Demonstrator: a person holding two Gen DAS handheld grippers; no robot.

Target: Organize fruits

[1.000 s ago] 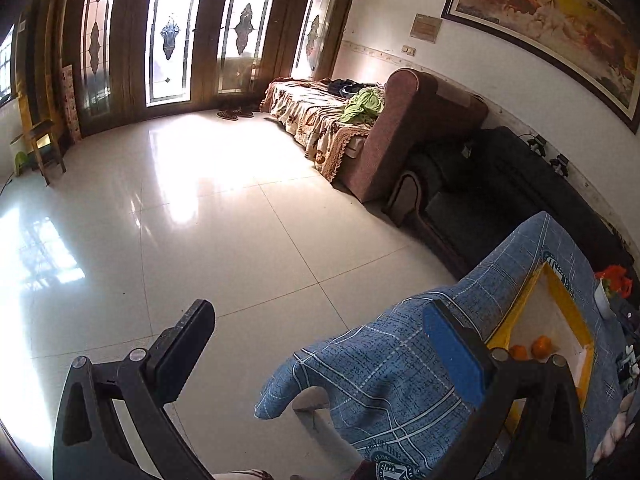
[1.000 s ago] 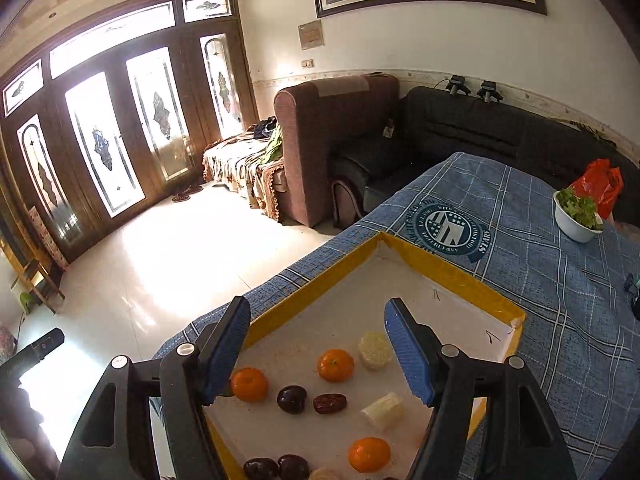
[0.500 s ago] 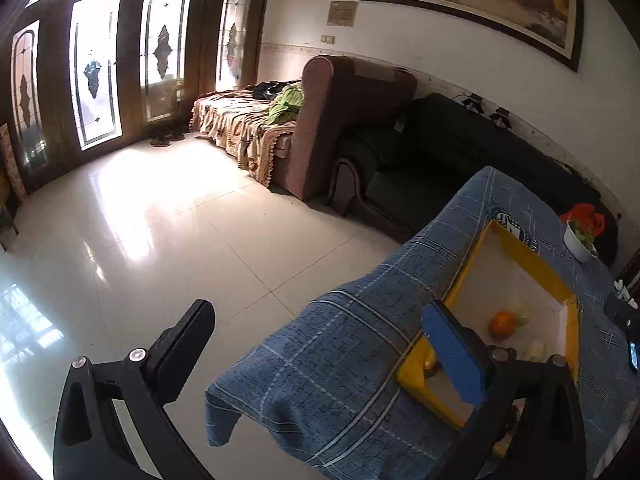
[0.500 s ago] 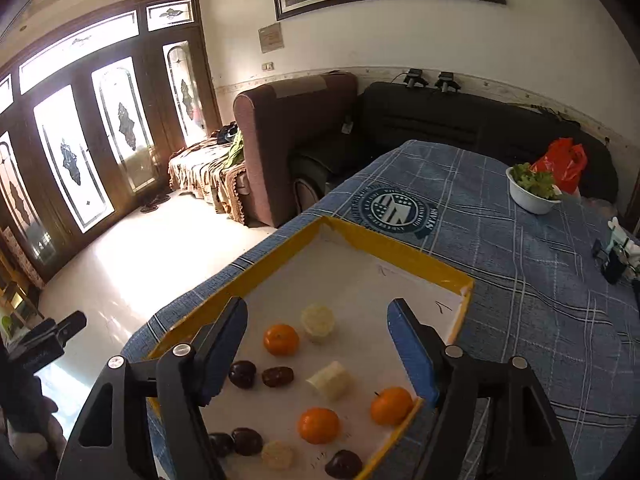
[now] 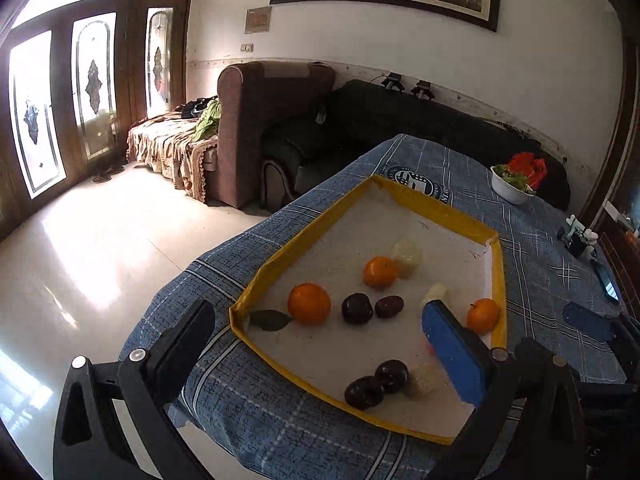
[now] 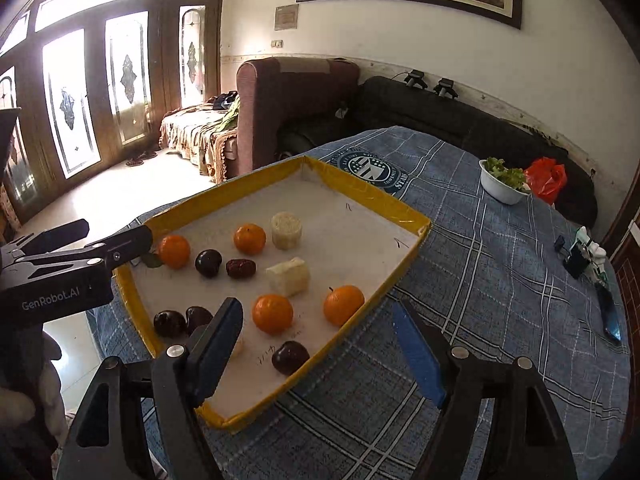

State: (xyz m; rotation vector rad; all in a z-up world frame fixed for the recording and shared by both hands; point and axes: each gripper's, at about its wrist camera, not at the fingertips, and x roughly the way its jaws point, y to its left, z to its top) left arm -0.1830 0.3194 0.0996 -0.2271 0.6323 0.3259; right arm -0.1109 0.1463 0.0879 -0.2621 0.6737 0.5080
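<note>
Two claws hover over the tray [image 6: 362, 184] on the desk [image 6: 500, 280], both spread wide w/ nothing gripped. Right claw [image 6: 316, 354] sits at tray's near rim; an orange [image 6: 272, 313] and a dark fruit [image 6: 290, 357] lie just ahead betw. its fingers. Left claw [image 5: 320, 348] is at tray's near-left corner, another orange [image 5: 309, 303] ahead of it.

The yellow-rimmed tray [image 6: 240, 188] holds four oranges [image 6: 249, 239], four dark round plums [image 6: 208, 263], one wrinkled red date [image 6: 241, 268] and three pale corn pieces [image 6: 285, 230]. One white bowl [image 6: 501, 188] stands on the table [image 6: 500, 280].
</note>
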